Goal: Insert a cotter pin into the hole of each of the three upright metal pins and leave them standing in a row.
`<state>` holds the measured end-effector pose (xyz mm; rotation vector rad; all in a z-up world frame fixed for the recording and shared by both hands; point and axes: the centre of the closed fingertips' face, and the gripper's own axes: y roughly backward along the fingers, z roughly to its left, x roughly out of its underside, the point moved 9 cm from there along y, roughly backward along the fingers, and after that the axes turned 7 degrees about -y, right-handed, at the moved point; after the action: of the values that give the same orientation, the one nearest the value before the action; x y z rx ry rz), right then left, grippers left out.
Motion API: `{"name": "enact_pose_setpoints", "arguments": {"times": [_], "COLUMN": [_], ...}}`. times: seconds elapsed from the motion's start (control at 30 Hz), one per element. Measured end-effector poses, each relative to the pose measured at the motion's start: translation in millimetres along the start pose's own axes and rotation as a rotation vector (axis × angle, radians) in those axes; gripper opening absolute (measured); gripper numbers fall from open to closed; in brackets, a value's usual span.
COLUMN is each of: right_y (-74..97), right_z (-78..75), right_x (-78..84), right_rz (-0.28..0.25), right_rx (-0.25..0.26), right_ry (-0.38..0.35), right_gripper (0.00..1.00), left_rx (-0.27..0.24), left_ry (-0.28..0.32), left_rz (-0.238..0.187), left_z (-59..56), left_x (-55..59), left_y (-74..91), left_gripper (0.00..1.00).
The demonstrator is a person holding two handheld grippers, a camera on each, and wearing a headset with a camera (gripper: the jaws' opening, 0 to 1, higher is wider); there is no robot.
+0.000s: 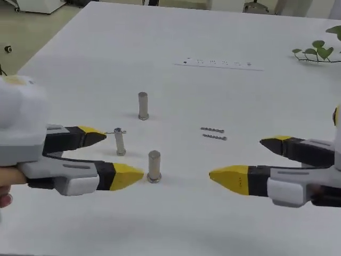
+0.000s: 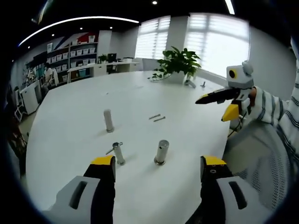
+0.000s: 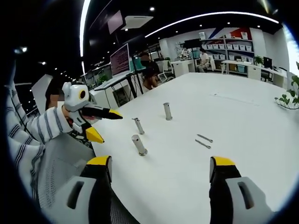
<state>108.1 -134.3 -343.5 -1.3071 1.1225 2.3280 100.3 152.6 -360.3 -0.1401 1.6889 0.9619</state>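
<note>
Head view looks down on a white tabletop (image 1: 176, 224) with three pins standing up. The near pin (image 1: 154, 166) is low in the middle. The middle pin (image 1: 120, 144) stands at 10 o'clock from it, with a cotter pin (image 1: 118, 130) poking through its top. The far pin (image 1: 143, 105) stands at 12 o'clock. Two loose cotter pins (image 1: 212, 129) lie side by side at 2 o'clock, away from the pins.

The left tongs (image 1: 124, 155) come in from 9 o'clock, wide open. One tip is just beside the near pin and the other is near the cotter pin. I cannot tell if they touch. The right tongs (image 1: 235, 158) come in from 3 o'clock, wide open too, well away from the pins.

A power strip (image 1: 218, 63) lies far back at 12 o'clock. A plant (image 1: 319, 50) sits at 2 o'clock.

Left gripper view shows the near pin (image 2: 161, 151) and middle pin (image 2: 118, 154) straight ahead between the open tips. A striped sleeve (image 2: 280, 109) holds the right tongs (image 2: 210, 110) at 2 o'clock.
</note>
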Motion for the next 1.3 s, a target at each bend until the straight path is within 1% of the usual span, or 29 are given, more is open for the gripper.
{"name": "enact_pose_setpoints", "arguments": {"times": [0.1, 0.17, 0.23, 0.27, 0.3, 0.33, 0.43, 0.5, 0.53, 0.6, 0.67, 0.7, 0.77, 0.83, 0.93, 1.0, 1.07, 1.13, 1.17, 1.3], "right_y": [0.5, 0.1, -0.8, -1.5, -2.2, -2.5, -5.7, -8.6, -10.4, -13.5, -18.9, -22.6, -28.9, -34.2, -45.1, -52.2, -57.5, -65.0, -69.5, -81.7], "right_z": [-5.4, -8.2, -11.3, -12.7, -13.7, -14.1, -17.8, -20.1, -22.0, -24.5, -26.3, -27.1, -28.8, -30.7, -35.6, -38.9, -42.2, -46.8, -49.8, -59.4], "right_x": [-3.8, -5.4, -7.9, -9.5, -10.8, -11.4, -16.8, -20.1, -21.5, -23.7, -25.7, -26.9, -29.1, -31.3, -36.7, -40.2, -43.1, -47.0, -48.9, -53.6], "right_rz": [0.029, 0.049, 0.072, 0.083, 0.089, 0.093, 0.126, 0.157, 0.187, 0.225, 0.275, 0.301, 0.339, 0.372, 0.423, 0.453, 0.474, 0.487, 0.496, 0.533], "right_rx": [0.006, 0.009, 0.015, 0.015, 0.015, 0.015, 0.013, 0.009, 0.009, 0.010, -0.009, -0.025, -0.035, -0.044, -0.033, -0.043, -0.050, -0.052, -0.061, -0.064], "right_ry": [0.032, 0.050, 0.076, 0.089, 0.096, 0.100, 0.142, 0.178, 0.206, 0.248, 0.298, 0.333, 0.385, 0.421, 0.461, 0.497, 0.528, 0.540, 0.549, 0.576], "right_gripper": [0.83, 0.83, 0.82, 0.82, 0.82, 0.82, 0.81, 0.79, 0.78, 0.75, 0.71, 0.69, 0.65, 0.62, 0.59, 0.56, 0.51, 0.46, 0.44, 0.34], "left_rx": [0.003, 0.008, 0.005, -0.028, -0.055, -0.054, -0.052, -0.048, -0.045, -0.038, -0.040, -0.037, -0.024, -0.018, -0.007, -0.006, -0.005, -0.005, -0.004, -0.004], "left_ry": [-0.006, 0.010, 0.016, 0.006, 0.002, -0.001, 0.009, 0.005, 0.004, 0.009, 0.013, 0.023, 0.034, 0.032, 0.029, 0.033, 0.033, 0.041, 0.046, 0.056], "left_rz": [-0.008, -0.014, -0.020, -0.042, -0.053, -0.057, -0.058, -0.058, -0.058, -0.057, -0.059, -0.061, -0.065, -0.066, -0.059, -0.056, -0.055, -0.065, -0.067, -0.072], "left_z": [-3.1, -4.8, -7.4, -6.4, -5.2, -5.6, -5.4, -6.0, -6.4, -7.1, -7.0, -7.3, -8.9, -10.3, -12.4, -12.8, -13.2, -13.5, -13.6, -14.8], "left_x": [2.3, 3.1, 4.7, 4.8, 4.9, 5.8, 6.5, 6.8, 7.0, 8.0, 9.5, 10.6, 12.0, 12.9, 15.1, 16.4, 16.8, 16.5, 16.6, 16.4], "left_y": [2.9, 2.7, 2.2, 1.6, 1.5, 1.7, 1.7, 2.2, 2.4, 2.5, 2.2, 1.9, 1.3, 0.8, 0.0, -0.4, -0.2, -0.4, -0.6, -1.9], "left_gripper": [0.81, 0.84, 0.91, 0.96, 0.99, 0.99, 0.99, 0.99, 0.99, 0.99, 0.99, 0.99, 0.99, 0.99, 0.99, 0.99, 0.99, 0.99, 0.99, 0.99]}}
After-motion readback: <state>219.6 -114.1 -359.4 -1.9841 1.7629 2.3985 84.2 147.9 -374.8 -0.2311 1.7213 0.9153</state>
